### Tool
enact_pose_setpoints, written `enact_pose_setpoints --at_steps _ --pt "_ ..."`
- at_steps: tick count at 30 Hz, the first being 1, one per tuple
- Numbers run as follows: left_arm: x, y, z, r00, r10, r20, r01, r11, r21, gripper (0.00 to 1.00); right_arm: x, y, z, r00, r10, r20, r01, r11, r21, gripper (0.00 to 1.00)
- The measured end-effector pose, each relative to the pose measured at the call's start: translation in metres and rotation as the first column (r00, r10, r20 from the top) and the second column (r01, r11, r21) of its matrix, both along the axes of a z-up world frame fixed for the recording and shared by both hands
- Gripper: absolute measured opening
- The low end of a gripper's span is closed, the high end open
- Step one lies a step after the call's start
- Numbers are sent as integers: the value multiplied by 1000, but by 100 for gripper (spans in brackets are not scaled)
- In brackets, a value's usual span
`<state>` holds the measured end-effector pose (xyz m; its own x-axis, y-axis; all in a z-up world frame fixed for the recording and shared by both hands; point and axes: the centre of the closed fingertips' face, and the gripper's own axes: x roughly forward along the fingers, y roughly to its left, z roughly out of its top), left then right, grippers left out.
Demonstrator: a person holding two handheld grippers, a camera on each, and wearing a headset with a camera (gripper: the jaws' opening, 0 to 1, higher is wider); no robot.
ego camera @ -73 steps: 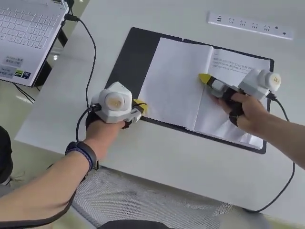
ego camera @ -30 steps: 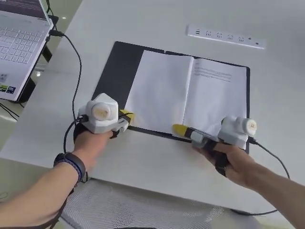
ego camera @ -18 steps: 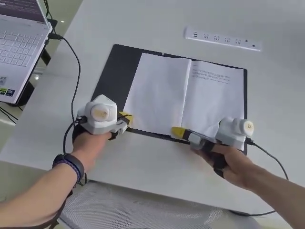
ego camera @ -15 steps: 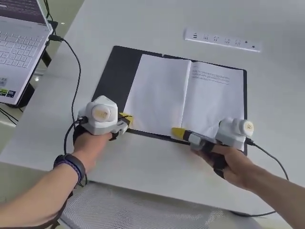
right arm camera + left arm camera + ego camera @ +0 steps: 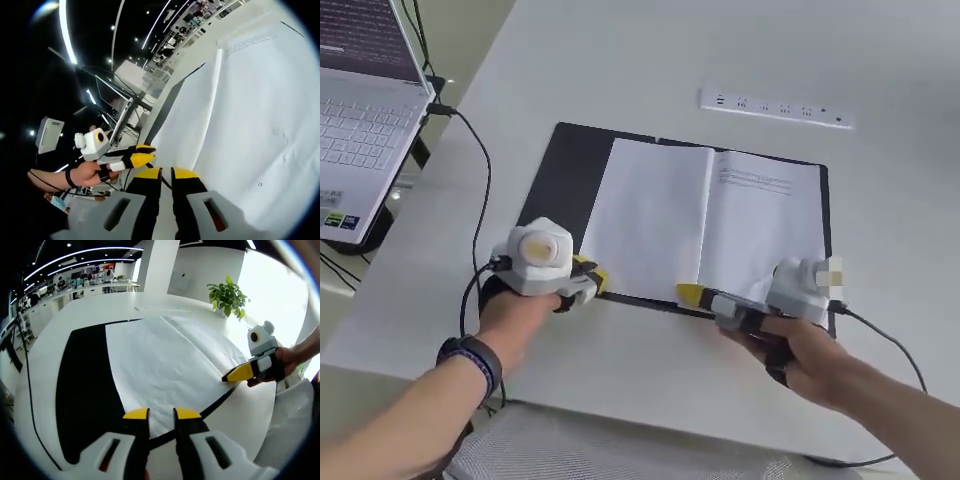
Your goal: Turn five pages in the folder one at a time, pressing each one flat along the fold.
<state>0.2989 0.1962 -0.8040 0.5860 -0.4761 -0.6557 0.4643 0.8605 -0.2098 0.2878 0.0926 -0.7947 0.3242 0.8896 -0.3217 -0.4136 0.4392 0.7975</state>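
1. The right tongs (image 5: 688, 293) lie low and nearly level. Their yellow tips are pressed almost together with nothing between them, and they rest at the near end of the fold (image 5: 705, 215), right at the folder's front edge.
2. The left tongs (image 5: 595, 278) are likewise drawn nearly closed and pinch nothing. Their tips sit on the near edge of the folder (image 5: 565, 170), at the bottom corner of the left page (image 5: 645, 215), apparently steadying it.
3. The black folder lies open and flat in the middle of the white desk (image 5: 620, 70). The left page is blank and lies smooth, with a strip of bare black cover beside it. The right page (image 5: 765, 225) carries a few lines of print at its top and also lies flat.
4. I judge a page has been turned and pressed along the fold, since the right tongs sit at the fold's near end. Nothing is lifted or mid-turn.
5. How many of the five pages are done cannot be read from the stacks. What may remain is taking the right page's free edge, carrying it over, and pressing it down.
6. Further out, a power strip (image 5: 777, 108) lies beyond the folder, and a laptop (image 5: 360, 110) with a black cable (image 5: 485, 170) stands to the left, well apart.
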Motion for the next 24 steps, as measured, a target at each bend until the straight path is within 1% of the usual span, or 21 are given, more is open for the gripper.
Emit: enact_pose_setpoints --at_steps 2,3,6,9,11,12,14,15,16,18,19,21,22,24 --pt "-2 -1 3 1000 -1 -4 1 1000 -9 21 -2 1 4 1000 12 18 -11 1000 -10 11" --pt "-2 -2 7 1000 3 0 -3 1000 -19 22 -2 0 6 1000 14 26 -14 1000 -14 13" --pt "-2 -2 18 1000 2 24 -1 1000 -23 24 -4 -5 10 998 20 53 -18 999 -35 16" --pt "-3 -3 27 999 -16 38 16 1000 -12 27 -3 -12 12 997 16 70 -12 999 -46 20" --pt "-4 -4 32 999 -23 40 23 1000 -17 30 -3 -17 16 995 17 99 -11 998 -63 23" --pt "-5 -5 37 998 -29 53 29 999 -12 31 -2 -21 18 993 16 119 -7 997 -81 24" --pt "-6 -5 42 997 -36 65 37 999 -11 32 -2 -26 22 990 18 137 -4 995 -98 29" --pt "-6 -6 46 996 -43 73 44 999 -10 33 -1 -31 25 987 23 162 -4 993 -114 30" --pt "-7 -6 48 996 -49 78 50 999 -9 34 -1 -32 26 985 25 168 -5 993 -120 32" --pt "-7 -6 50 994 -60 86 61 998 -5 36 -1 -42 29 979 40 199 -7 986 -164 34" --pt "-5 -6 49 994 -64 91 65 998 -6 37 -1 -46 30 977 48 208 -11 984 -178 35" --pt "-6 -6 52 993 -71 96 72 997 -4 38 -1 -53 32 974 58 218 -13 979 -201 37" --pt "-8 -7 56 992 -81 97 81 997 2 40 -1 -58 36 969 65 239 -13 977 -215 37" --pt "-9 -8 65 989 -86 124 87 996 -1 41 0 -65 40 962 75 262 -10 971 -241 40"
